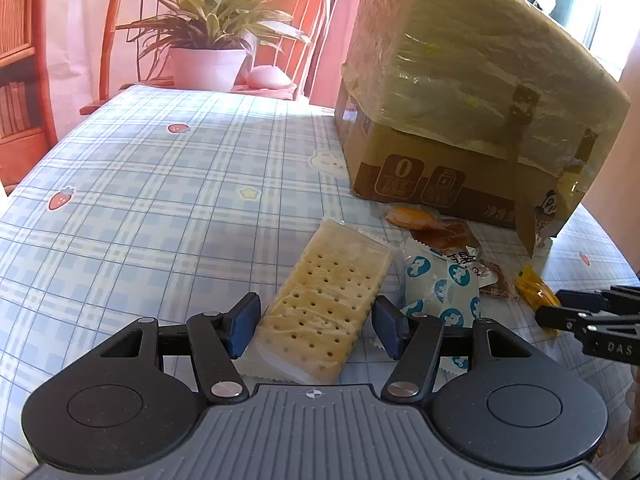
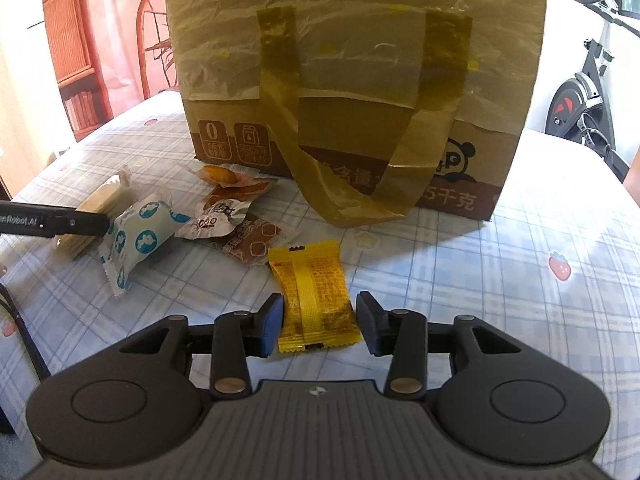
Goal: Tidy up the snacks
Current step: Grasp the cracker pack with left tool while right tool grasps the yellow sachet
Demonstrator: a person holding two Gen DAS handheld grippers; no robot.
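The left gripper [image 1: 315, 322] straddles the cracker packet [image 1: 328, 300] lying on the checked tablecloth [image 1: 140, 200], pads just beside it, while the right gripper [image 2: 319, 326] brackets the yellow snack packet [image 2: 314, 294] with small gaps, more wrapped snacks [image 2: 224, 220] beyond, before the bag-covered cardboard box [image 2: 360, 80].

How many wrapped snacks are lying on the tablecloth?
6: cracker pack between the left gripper's fingers, blue-dotted pack beside it, orange snack, white packet, brown packet, yellow packet between the right gripper's fingers. The box may hide more.
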